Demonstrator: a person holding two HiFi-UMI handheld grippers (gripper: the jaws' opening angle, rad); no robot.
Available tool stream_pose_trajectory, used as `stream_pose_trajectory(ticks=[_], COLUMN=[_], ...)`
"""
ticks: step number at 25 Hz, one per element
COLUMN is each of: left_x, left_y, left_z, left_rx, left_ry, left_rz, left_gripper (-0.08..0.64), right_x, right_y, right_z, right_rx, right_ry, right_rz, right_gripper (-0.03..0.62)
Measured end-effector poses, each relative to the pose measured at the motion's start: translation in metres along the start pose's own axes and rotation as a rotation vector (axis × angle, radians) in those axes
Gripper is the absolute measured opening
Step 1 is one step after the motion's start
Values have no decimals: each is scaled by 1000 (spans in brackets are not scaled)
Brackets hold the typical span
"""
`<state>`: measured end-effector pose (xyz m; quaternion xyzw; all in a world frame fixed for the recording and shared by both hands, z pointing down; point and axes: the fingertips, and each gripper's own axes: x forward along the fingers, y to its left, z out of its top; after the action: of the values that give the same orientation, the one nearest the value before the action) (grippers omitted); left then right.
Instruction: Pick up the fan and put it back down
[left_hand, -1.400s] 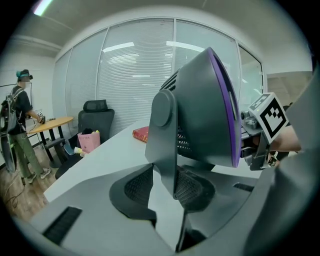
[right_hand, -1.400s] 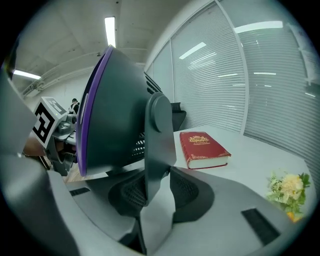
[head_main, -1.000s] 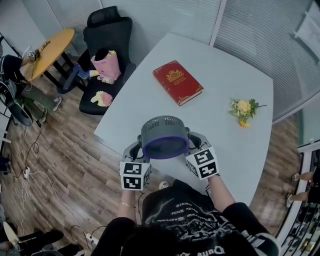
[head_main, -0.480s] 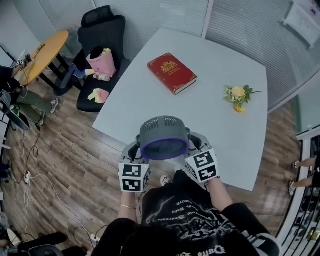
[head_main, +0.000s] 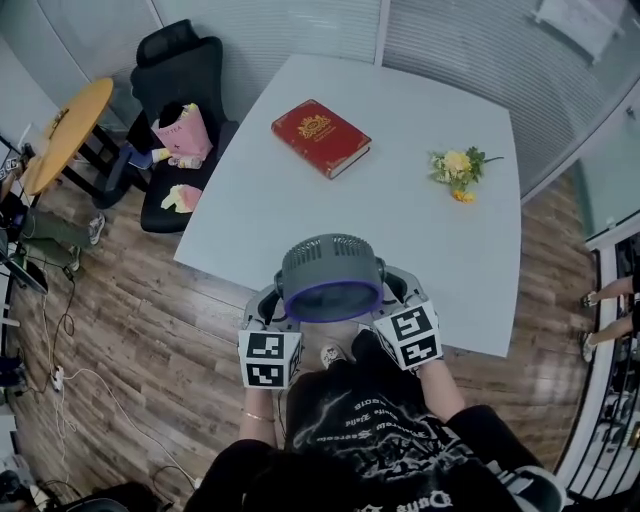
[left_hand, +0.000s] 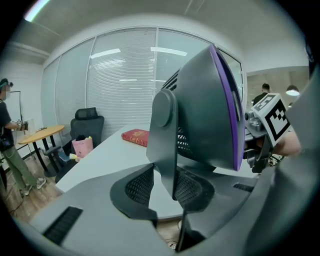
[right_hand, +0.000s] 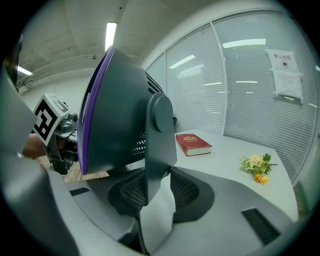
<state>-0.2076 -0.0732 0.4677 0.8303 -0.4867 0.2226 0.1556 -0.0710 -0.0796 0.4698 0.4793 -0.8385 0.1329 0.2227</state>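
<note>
The grey fan (head_main: 330, 275) with a purple front ring is held up over the near edge of the white table (head_main: 400, 210), its face turned up toward the head camera. My left gripper (head_main: 272, 305) is shut on the fan's left bracket arm (left_hand: 165, 135); in the left gripper view the gripper (left_hand: 162, 187) clamps that arm between its meshed pads. My right gripper (head_main: 393, 292) is shut on the right bracket arm (right_hand: 157, 140), which the gripper (right_hand: 157, 192) pinches the same way in the right gripper view. The fan's underside is hidden.
A red book (head_main: 320, 137) lies at the far middle of the table and a small yellow flower bunch (head_main: 455, 170) at the far right. A black office chair (head_main: 180, 80) with a pink bag (head_main: 180, 135) and a round wooden table (head_main: 65, 130) stand to the left.
Both grippers have carried the fan together a little toward the table's near edge. The grip on both bracket arms is unchanged.
</note>
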Motion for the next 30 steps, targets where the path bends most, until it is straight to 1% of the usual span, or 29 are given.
stream_pose_trajectory(ticks=[2,8,13,22,26,30], left_x=[3,19,39,71,86,101], left_y=[-6,-29,-46,-66,-76,-86], left_z=[2,12,25,46,52,57], left_rx=[5,56,92,115,127,125], left_ry=[-5,-7,-8,5,10,15], left_rz=[-22,-83,-119,-156,-176,-202], left_gripper=[107,107,107,107,107,107], right_x=[-6,-21,-27,-29,-29,-30], right_y=[-5,-28,-53,-93,-110,-126], right_z=[-4,-14,-21,-22,-26,-30], right_rx=[12,40,66,106,108,123], right_ry=[1,3,14,17,32,37], right_rz=[-20,-86,-119,-152,-173,-188], right_gripper=[112,114,115,114,114,114])
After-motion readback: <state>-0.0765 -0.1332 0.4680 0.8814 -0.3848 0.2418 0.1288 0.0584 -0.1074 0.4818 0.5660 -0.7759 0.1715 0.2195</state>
